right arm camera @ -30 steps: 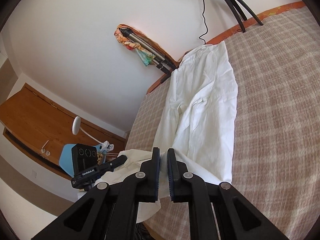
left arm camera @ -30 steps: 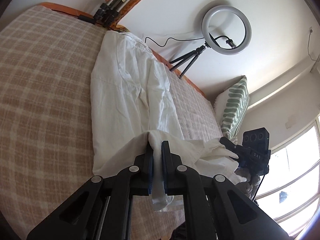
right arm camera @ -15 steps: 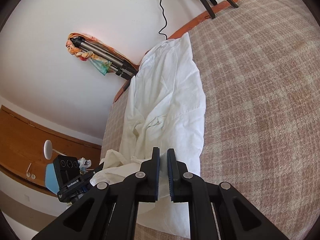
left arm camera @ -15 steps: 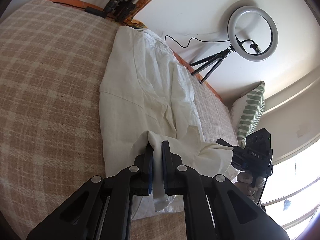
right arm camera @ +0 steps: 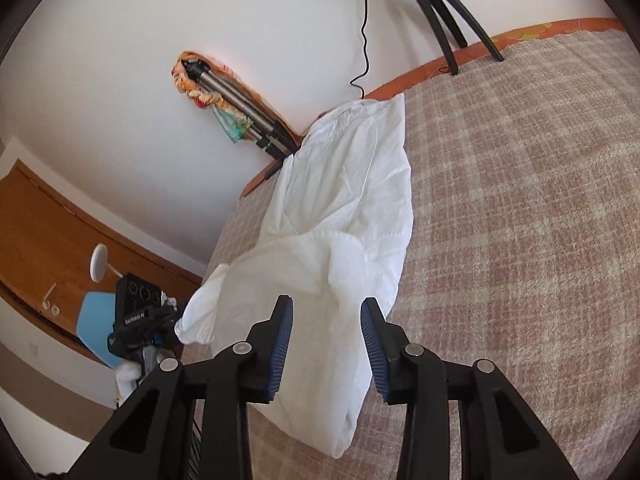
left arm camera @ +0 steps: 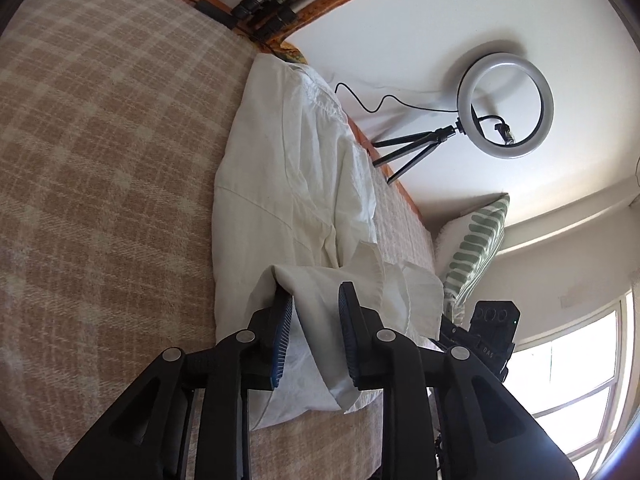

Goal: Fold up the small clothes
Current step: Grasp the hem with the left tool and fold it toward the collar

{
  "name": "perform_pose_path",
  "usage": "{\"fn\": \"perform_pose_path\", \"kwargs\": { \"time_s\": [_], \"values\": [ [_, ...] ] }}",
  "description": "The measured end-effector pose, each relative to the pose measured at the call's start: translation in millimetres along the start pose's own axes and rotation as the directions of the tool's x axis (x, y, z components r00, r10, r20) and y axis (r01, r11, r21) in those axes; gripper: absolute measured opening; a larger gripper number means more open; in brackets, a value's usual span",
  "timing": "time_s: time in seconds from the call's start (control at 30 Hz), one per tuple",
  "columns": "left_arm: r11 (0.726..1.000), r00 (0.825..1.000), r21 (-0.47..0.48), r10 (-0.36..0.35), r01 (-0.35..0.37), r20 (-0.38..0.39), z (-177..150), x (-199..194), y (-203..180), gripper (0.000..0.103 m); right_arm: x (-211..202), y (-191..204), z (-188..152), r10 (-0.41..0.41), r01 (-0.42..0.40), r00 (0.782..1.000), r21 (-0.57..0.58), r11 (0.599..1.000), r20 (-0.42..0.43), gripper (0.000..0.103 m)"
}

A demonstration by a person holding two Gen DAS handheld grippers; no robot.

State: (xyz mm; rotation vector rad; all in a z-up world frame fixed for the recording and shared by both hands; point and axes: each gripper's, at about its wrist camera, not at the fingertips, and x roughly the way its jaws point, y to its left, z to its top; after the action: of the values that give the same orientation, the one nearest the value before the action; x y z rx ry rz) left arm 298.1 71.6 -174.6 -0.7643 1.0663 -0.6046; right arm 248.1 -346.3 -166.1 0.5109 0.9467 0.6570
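A white garment (left arm camera: 288, 184) lies lengthwise on the plaid bed cover (left arm camera: 100, 160), its near end folded back on itself. My left gripper (left arm camera: 314, 300) is open, with a fold of the white cloth draped loosely between its jaws. My right gripper (right arm camera: 326, 312) is open just above the garment's (right arm camera: 344, 216) near folded end, not gripping it. The left gripper's body (right arm camera: 136, 312) shows at the left of the right wrist view, and the right gripper's body (left arm camera: 490, 332) shows at the right of the left wrist view.
A ring light on a tripod (left arm camera: 508, 104) stands at the bed's far edge, with a folded tripod (right arm camera: 240, 112) by the wall. A green striped pillow (left arm camera: 476, 244) lies at one end. A wooden desk with a lamp (right arm camera: 98, 264) is beyond the bed.
Both grippers were shut on the garment's hem and carried it forward over the garment. Now both have opened and the cloth has dropped onto the bed.
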Motion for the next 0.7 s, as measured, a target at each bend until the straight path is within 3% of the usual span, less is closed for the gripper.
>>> {"fn": "perform_pose_path", "kwargs": {
  "time_s": [0.13,0.2,0.27,0.3,0.33,0.57,0.67,0.7],
  "values": [
    [0.999,0.999,0.025,0.025,-0.024,-0.041,17,15,-11,0.024,17,17,-8,-0.133,0.130,0.991,-0.124,0.984,-0.018,0.038],
    [0.999,0.998,0.014,0.046,-0.046,-0.047,25,20,-15,0.031,25,20,-10,-0.169,0.164,0.985,-0.155,0.974,-0.019,0.037],
    [0.998,0.997,-0.001,0.065,-0.065,-0.032,28,20,-17,0.037,35,23,-11,-0.179,0.169,0.983,-0.183,0.968,-0.037,0.022],
    [0.998,0.998,-0.002,0.059,-0.059,-0.026,28,20,-18,0.042,39,24,-12,-0.187,0.175,0.981,-0.188,0.966,-0.048,0.007],
    [0.998,0.998,-0.002,0.060,-0.060,-0.017,27,18,-20,0.048,41,24,-14,-0.207,0.194,0.977,-0.195,0.961,-0.049,0.003],
    [0.999,0.995,-0.010,0.036,-0.035,0.093,21,-21,-5,0.050,24,19,-14,-0.230,0.227,0.973,-0.187,0.956,0.006,0.001],
    [0.995,0.994,0.049,0.079,-0.083,0.071,1,-23,-5,0.050,17,14,-10,-0.176,0.175,0.984,-0.153,0.973,0.007,0.008],
    [0.994,0.995,0.064,0.090,-0.094,0.052,-6,-21,-3,0.050,16,13,-9,-0.168,0.167,0.986,-0.141,0.976,0.004,0.019]
  ]
}}
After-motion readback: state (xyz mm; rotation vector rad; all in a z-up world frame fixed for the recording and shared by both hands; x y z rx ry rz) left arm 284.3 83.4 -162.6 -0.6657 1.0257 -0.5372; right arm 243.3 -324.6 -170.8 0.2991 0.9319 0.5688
